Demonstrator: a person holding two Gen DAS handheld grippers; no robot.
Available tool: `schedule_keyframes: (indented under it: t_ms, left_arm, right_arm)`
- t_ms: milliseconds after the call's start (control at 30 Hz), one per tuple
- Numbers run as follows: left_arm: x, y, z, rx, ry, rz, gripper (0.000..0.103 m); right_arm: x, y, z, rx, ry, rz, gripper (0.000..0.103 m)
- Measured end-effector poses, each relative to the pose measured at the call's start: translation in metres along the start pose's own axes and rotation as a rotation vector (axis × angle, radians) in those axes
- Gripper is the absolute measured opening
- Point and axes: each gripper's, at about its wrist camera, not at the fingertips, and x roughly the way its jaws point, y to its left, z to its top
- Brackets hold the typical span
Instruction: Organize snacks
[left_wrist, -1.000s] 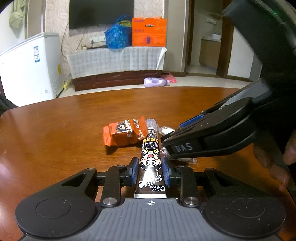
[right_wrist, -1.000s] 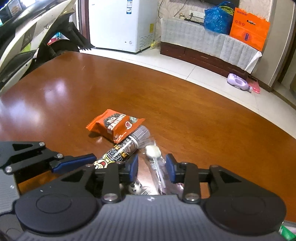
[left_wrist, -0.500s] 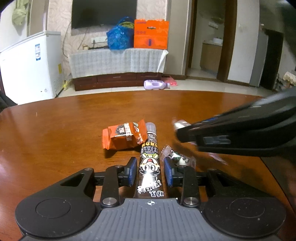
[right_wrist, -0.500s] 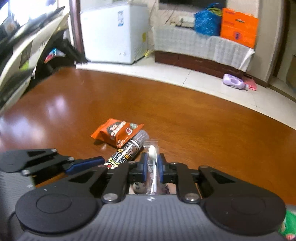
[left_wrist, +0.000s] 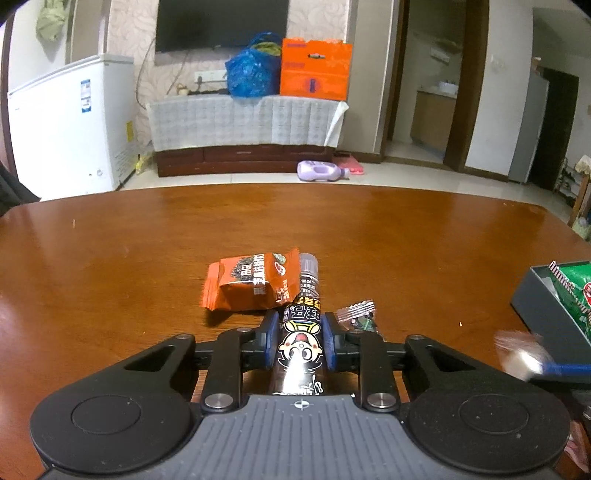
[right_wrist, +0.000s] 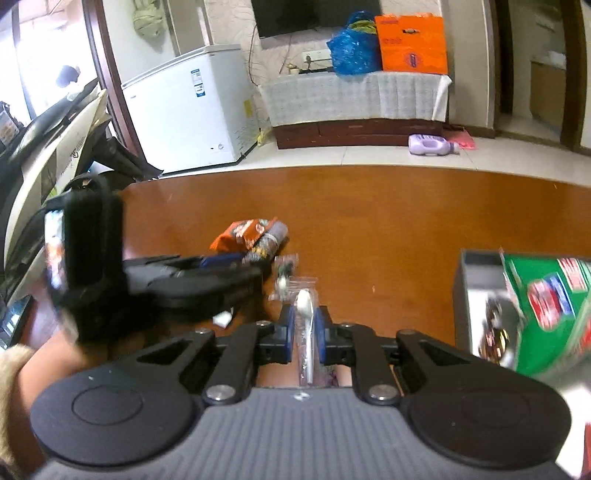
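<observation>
Two grips at once. My right gripper (right_wrist: 303, 334) is clenched on a clear-wrapped lollipop (right_wrist: 305, 306), lifted off the table (right_wrist: 406, 221) and pointed toward the grey box (right_wrist: 476, 295) at right, which already holds a green packet (right_wrist: 546, 295). My left gripper (left_wrist: 300, 341) is clamped around the black cartoon snack tube (left_wrist: 300, 343), low over the tabletop.

Risk: the lollipop wrapper is thin and slick; a fast swing could let it slip before the box. The green packet stands tall in the box and may block the drop.

Around: orange snack packet (left_wrist: 251, 282) touching the tube's far end; small foil candy (left_wrist: 358, 314) just beside my left claw's right finger. Neither bars the path to the box.
</observation>
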Motion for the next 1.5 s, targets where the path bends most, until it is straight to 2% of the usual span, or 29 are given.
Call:
schedule_keyframes:
  t_ms: [267, 433, 667, 900, 1233, 1500]
  left_arm:
    - [-0.012, 0.007, 0.006, -0.025, 0.047, -0.042, 0.025]
    - [-0.031, 0.004, 0.011, 0.009, 0.030, -0.045, 0.025]
    - [-0.066, -0.002, 0.018, 0.019, -0.021, -0.065, 0.025]
    - [-0.093, -0.014, 0.018, 0.022, -0.034, -0.064, 0.025]
    - [-0.106, -0.034, 0.008, 0.073, -0.047, -0.061, 0.025]
    - [-0.109, -0.044, 0.007, 0.110, -0.064, -0.087, 0.025]
  right_arm:
    - [-0.029, 0.001, -0.019, -0.004, -0.022, -0.026, 0.011]
    - [-0.044, 0.006, -0.027, -0.002, -0.040, -0.027, 0.011]
    - [-0.071, 0.007, -0.043, 0.011, -0.081, -0.045, 0.011]
    - [-0.096, 0.003, -0.058, 0.022, -0.122, -0.041, 0.011]
    - [-0.132, -0.010, -0.068, 0.032, -0.199, -0.044, 0.011]
    - [-0.167, -0.041, -0.083, 0.063, -0.262, -0.114, 0.011]
